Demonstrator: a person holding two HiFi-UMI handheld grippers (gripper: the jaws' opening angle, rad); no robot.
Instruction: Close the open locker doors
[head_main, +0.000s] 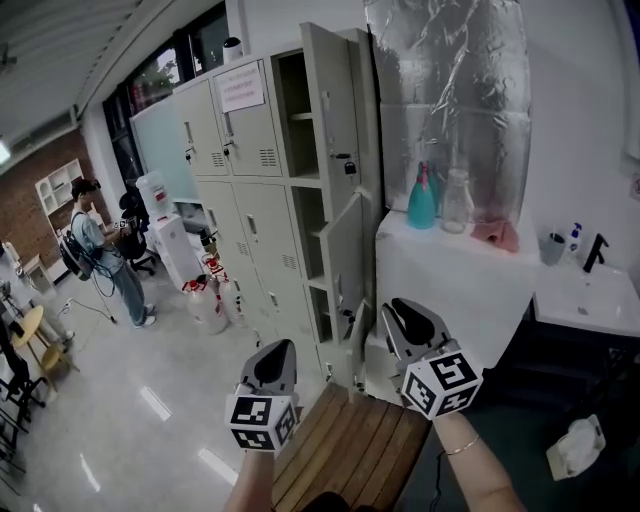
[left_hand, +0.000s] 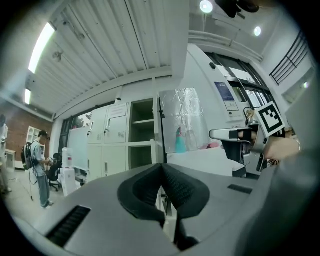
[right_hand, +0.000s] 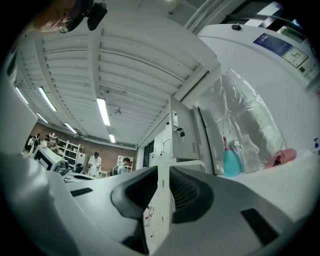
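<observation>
1. Locker bank (head_main: 250, 200): three doors in the right-hand column are ajar, the upper door (head_main: 332, 100), the middle door (head_main: 347, 245) and the lowest door (head_main: 357, 350), with their long edges upright.
2. Right gripper (head_main: 405, 315): jaws slightly parted and empty. It is the nearer one, with the lowest door just to its left.
3. Left gripper (head_main: 275, 355): jaws pressed together and empty.

Grey steel lockers (head_main: 250, 215) are stood vs. the wall, L columns shut. In the R-most column, 3 doors are left open: top door (head_main: 332, 100) swung wide, mid door (head_main: 346, 250) ajar below it, btm door (head_main: 357, 345) seen approx. edge-on.
</observation>
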